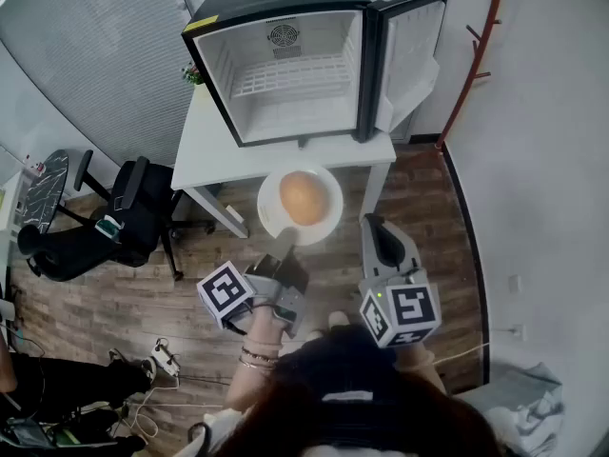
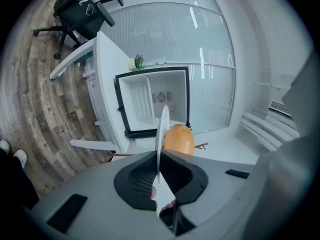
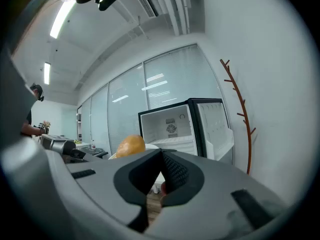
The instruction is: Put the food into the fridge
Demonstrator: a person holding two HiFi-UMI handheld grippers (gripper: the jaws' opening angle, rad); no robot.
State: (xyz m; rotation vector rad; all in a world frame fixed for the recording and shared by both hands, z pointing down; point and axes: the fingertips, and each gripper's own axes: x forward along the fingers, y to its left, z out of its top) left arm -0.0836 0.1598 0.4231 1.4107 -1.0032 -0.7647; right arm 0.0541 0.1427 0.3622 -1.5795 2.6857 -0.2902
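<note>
Counting what shows: one fridge (image 1: 276,9), one plate (image 1: 269,219), one piece of food (image 1: 303,198), two grippers, one table (image 1: 205,150) and one office chair (image 1: 133,212).

The fridge is a small black-cased unit with a white interior. It stands on the white table with its door (image 1: 411,60) swung fully open to its right, and a single white wire shelf (image 1: 295,72) crosses its compartment. A small green plant (image 1: 194,74) peeks out at the fridge's left rear corner.

The food is not in the fridge. It sits on the middle of the round white plate, which is held in the air in front of the fridge's open mouth, out past the table's front edge. It is a smooth, rounded lump, golden orange-brown and paler on its crown — bun-like, though what it is exactly I cannot tell.

The left gripper (image 1: 285,241) reaches toward the fridge with its jaws clamped on the plate's near rim. In the left gripper view the plate runs edge-on as a thin white line pinched between the dark pads, the food bulging from one face.

The right gripper (image 1: 374,225) hangs beside the plate, on the side of the fridge door, and is apart from the plate. Its jaws are closed tip to tip with nothing between them.

The black chair stands on the wood floor well to the left of the fridge. A reddish-brown coat stand (image 1: 471,55) rises by the wall to the fridge's right, beyond the door.
</note>
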